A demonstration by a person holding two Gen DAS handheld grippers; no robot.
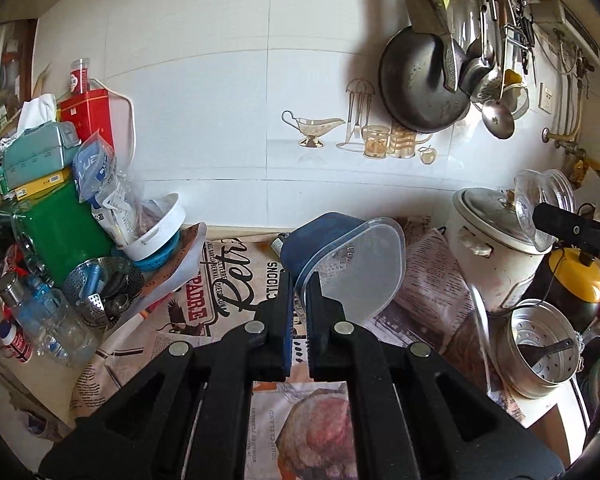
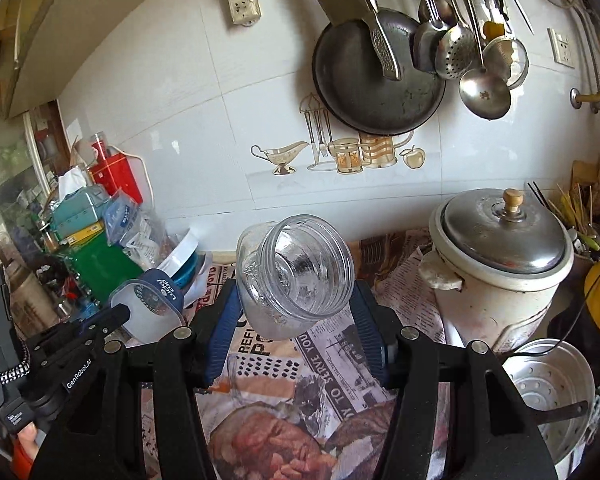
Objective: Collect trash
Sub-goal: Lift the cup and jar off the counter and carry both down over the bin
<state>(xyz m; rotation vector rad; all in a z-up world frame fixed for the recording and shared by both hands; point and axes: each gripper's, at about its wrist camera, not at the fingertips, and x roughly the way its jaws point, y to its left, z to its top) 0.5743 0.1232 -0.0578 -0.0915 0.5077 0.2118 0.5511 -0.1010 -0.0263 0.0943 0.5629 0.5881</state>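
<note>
My left gripper [image 1: 300, 280] is shut on the rim of a translucent plastic tub with a blue sleeve [image 1: 340, 256], held tilted above the newspaper-covered counter [image 1: 228, 320]. In the right wrist view the same tub [image 2: 148, 300] and the left gripper [image 2: 112, 320] show at the lower left. My right gripper [image 2: 296, 300] is shut on a clear plastic jar [image 2: 296, 276], whose open mouth faces the camera between the blue pads [image 2: 224, 320]. That jar [image 1: 540, 204] and the right gripper's black finger [image 1: 572, 232] appear at the right edge of the left wrist view.
A white rice cooker [image 2: 500, 264] with a metal lid stands at the right, an aluminium steamer pot [image 2: 548, 392] in front of it. A pan [image 2: 376, 76] and ladles hang on the tiled wall. Boxes, bags and bottles pile up at the left around a green box [image 1: 60, 232].
</note>
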